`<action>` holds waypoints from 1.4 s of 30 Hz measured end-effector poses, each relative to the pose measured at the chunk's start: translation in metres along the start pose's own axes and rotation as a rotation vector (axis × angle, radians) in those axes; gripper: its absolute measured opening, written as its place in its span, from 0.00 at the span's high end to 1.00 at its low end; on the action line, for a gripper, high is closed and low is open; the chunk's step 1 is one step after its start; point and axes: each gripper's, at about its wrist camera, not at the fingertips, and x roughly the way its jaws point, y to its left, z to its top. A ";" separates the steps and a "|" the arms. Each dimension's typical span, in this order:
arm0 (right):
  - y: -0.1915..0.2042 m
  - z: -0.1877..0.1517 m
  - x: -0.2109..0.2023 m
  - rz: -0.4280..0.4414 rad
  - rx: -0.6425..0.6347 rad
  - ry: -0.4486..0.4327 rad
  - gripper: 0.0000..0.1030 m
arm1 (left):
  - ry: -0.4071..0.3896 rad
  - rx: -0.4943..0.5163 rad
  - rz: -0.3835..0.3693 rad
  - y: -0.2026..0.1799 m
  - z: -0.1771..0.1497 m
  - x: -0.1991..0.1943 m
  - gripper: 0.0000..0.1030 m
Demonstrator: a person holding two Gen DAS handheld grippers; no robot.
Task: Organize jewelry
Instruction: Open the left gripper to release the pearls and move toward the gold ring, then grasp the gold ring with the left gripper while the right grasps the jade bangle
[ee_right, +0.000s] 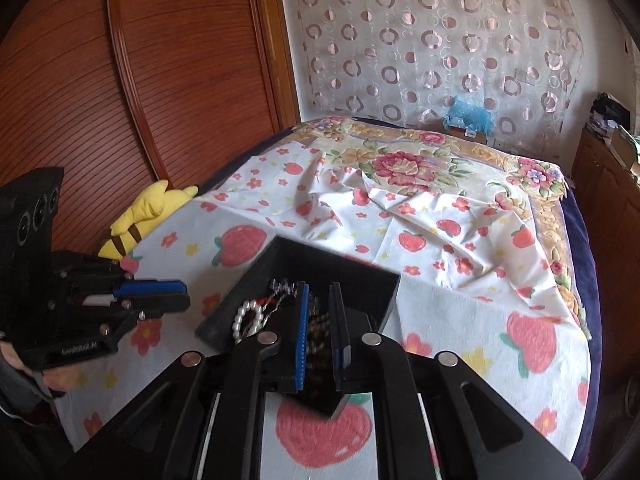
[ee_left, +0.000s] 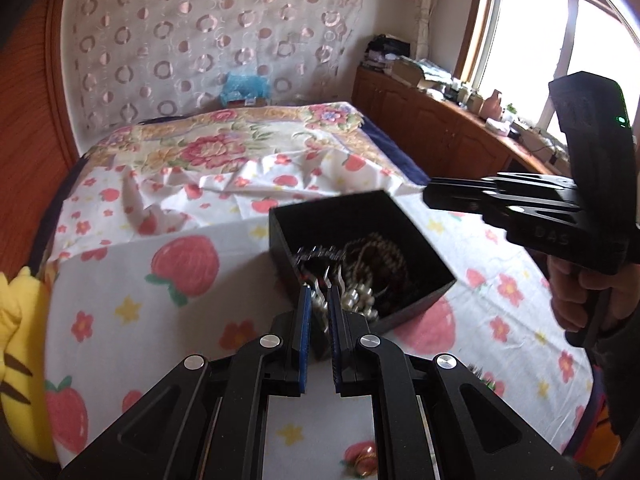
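Observation:
A black open box (ee_left: 416,220) stands on the strawberry-print sheet and holds a pearl strand (ee_left: 360,300), dark bead strings (ee_left: 376,256) and a metal piece. It also shows in the right wrist view (ee_right: 256,276), with the pearl strand (ee_right: 248,316). My left gripper (ee_left: 320,300) hovers at the box's near edge with a narrow gap between its blue pads, nothing gripped. My right gripper (ee_right: 320,300) hangs over the box with its jaws slightly apart and empty. Each gripper shows in the other's view, the right one (ee_left: 432,194) and the left one (ee_right: 182,294). A small gold ring (ee_left: 362,460) lies on the sheet under the left gripper.
A yellow plush toy (ee_right: 148,212) lies at the bed's left edge by a wooden wardrobe (ee_right: 120,80). A floral blanket (ee_right: 420,160) covers the far bed. A wooden cabinet (ee_left: 440,128) with clutter runs under the window on the right.

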 end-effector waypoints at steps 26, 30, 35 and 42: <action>0.054 -0.117 -0.008 -0.017 -0.039 0.125 0.66 | 0.142 0.014 -0.007 -0.020 -0.093 -0.008 0.78; 0.054 -0.122 -0.010 -0.026 -0.044 0.128 0.55 | 0.160 0.029 -0.024 -0.030 -0.101 -0.004 0.77; 0.059 -0.131 -0.007 -0.032 -0.057 0.144 0.52 | 0.171 0.050 -0.026 -0.038 -0.104 0.000 0.75; 0.064 -0.136 -0.009 -0.022 -0.056 0.139 0.45 | 0.159 0.092 0.007 -0.044 -0.107 0.004 0.74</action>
